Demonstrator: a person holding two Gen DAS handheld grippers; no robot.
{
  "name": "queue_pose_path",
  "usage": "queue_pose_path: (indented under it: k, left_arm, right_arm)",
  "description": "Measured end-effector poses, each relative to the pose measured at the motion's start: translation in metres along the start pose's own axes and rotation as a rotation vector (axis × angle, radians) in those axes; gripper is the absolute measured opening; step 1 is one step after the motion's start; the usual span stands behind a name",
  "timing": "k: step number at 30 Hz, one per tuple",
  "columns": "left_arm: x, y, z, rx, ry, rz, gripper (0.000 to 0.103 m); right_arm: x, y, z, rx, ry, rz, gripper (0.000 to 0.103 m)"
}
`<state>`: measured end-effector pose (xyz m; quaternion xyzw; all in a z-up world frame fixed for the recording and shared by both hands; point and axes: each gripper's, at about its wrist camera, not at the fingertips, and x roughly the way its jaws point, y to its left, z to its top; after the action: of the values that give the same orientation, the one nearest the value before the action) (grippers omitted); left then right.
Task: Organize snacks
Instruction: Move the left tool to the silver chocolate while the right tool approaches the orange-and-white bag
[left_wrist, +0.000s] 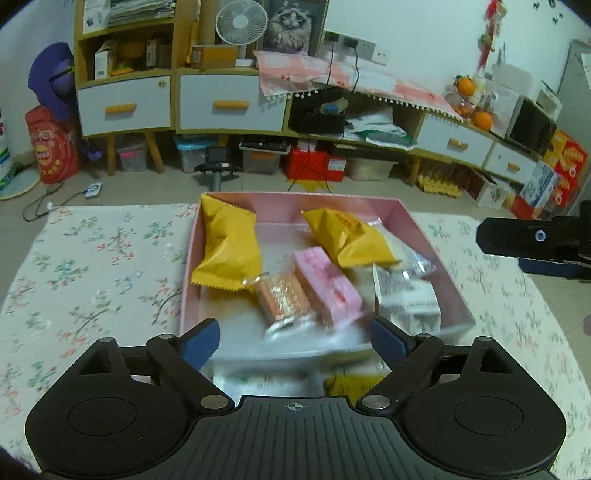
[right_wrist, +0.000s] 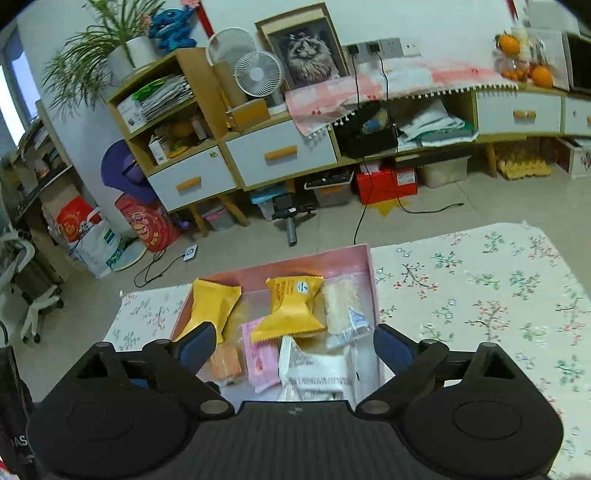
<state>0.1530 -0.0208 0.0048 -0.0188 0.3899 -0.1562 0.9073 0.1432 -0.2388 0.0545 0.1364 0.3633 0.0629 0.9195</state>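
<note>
The left gripper (left_wrist: 293, 341) is held with its jaws spread wide, and nothing is clamped between the blue pads (left_wrist: 201, 345). Directly ahead of and below it the pink box (left_wrist: 424, 236) is seen on the flowered tablecloth (left_wrist: 92, 280). Between the spread fingers, just beyond the tips, an orange wafer packet (left_wrist: 282, 299) and a pink packet (left_wrist: 328, 291) are lying side by side in the box, both blurred. Further ahead and toward the left finger a yellow pouch (left_wrist: 227, 251) is propped against the box wall; a second yellow pouch (left_wrist: 349, 238) lies ahead toward the right finger, with a white printed packet (left_wrist: 406, 299) just beyond the right fingertip. The other tool's black body is seen far off to the right.

The right gripper (right_wrist: 295, 347) is likewise wide open and empty. The same box (right_wrist: 332, 260) is placed straight ahead of it, with the white packet (right_wrist: 314, 373) and pink packet (right_wrist: 260, 360) framed between its fingers, the orange wafer (right_wrist: 226, 363) close beside the left pad, and a pale bar in clear wrap (right_wrist: 341, 304) ahead toward the right finger.
</note>
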Motion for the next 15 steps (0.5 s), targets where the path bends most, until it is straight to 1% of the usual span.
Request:
queue_pose_path:
  k: [6, 8, 10, 13, 15]
  left_arm:
    - [-0.028, -0.009, -0.015, 0.062, 0.022, 0.025, 0.092]
    - [-0.037, -0.012, -0.021, 0.069, 0.027, 0.019, 0.093]
    - [-0.045, -0.016, -0.029, 0.075, 0.029, 0.012, 0.097]
    - [-0.053, -0.021, -0.044, 0.093, 0.028, 0.000, 0.097]
    - [-0.054, -0.023, -0.055, 0.103, 0.022, -0.002, 0.097]
  right_arm:
    - [-0.024, 0.000, -0.017, -0.031, 0.007, -0.003, 0.071]
    - [-0.031, 0.000, -0.023, -0.040, 0.011, -0.013, 0.072]
    - [-0.036, 0.000, -0.030, -0.051, 0.017, -0.019, 0.073]
    - [-0.043, -0.001, -0.040, -0.082, 0.018, -0.027, 0.074]
    - [-0.048, -0.002, -0.048, -0.113, -0.001, -0.037, 0.074]
